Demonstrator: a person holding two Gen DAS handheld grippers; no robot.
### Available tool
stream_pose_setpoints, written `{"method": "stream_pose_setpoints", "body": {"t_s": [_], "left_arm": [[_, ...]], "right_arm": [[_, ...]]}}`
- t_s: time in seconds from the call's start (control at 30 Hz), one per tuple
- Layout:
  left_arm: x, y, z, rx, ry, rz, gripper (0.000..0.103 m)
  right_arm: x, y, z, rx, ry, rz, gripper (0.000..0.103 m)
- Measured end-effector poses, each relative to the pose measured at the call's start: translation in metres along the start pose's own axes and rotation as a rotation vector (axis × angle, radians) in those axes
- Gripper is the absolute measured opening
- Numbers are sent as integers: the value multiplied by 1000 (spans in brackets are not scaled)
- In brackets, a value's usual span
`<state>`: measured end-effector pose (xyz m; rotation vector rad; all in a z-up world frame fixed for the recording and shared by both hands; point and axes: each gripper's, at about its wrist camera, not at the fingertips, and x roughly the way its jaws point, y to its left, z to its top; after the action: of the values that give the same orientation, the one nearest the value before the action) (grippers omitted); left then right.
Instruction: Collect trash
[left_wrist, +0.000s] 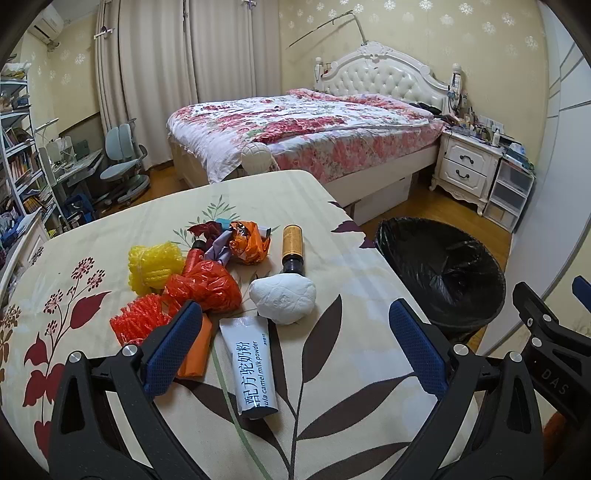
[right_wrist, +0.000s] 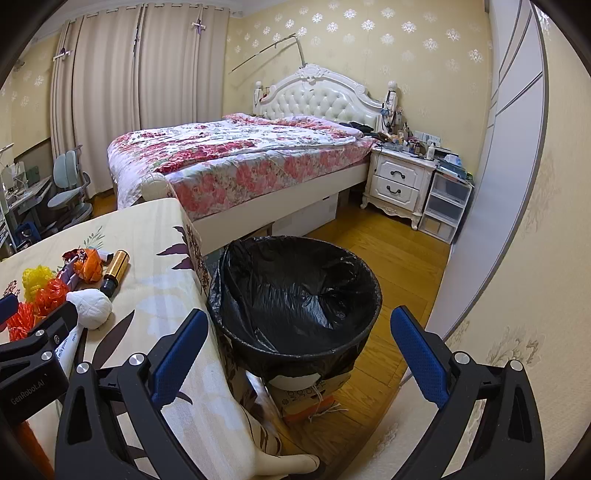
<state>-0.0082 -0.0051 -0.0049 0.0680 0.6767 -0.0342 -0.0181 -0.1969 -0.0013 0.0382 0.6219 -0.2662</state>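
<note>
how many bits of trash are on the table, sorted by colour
Left wrist view; the pile overlaps, so this counts what shows:
yellow: 1, foam net
red/orange: 5, foam net, bag, packet, crumpled wrapper, small bottle
white: 2, tissue wad, milk powder sachet
gold: 1, vial
purple: 1, scrap
total: 10

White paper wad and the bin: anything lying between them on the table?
No. In the left wrist view only bare tablecloth lies between the paper wad and the bin.
</note>
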Motion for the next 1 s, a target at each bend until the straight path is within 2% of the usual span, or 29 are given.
{"method": "stream_pose_setpoints", "body": {"t_s": [1.0], "left_arm": [[0,1,1,-1,2,0,99]], "right_arm": [[2,0,1,0,4,0,96]]}}
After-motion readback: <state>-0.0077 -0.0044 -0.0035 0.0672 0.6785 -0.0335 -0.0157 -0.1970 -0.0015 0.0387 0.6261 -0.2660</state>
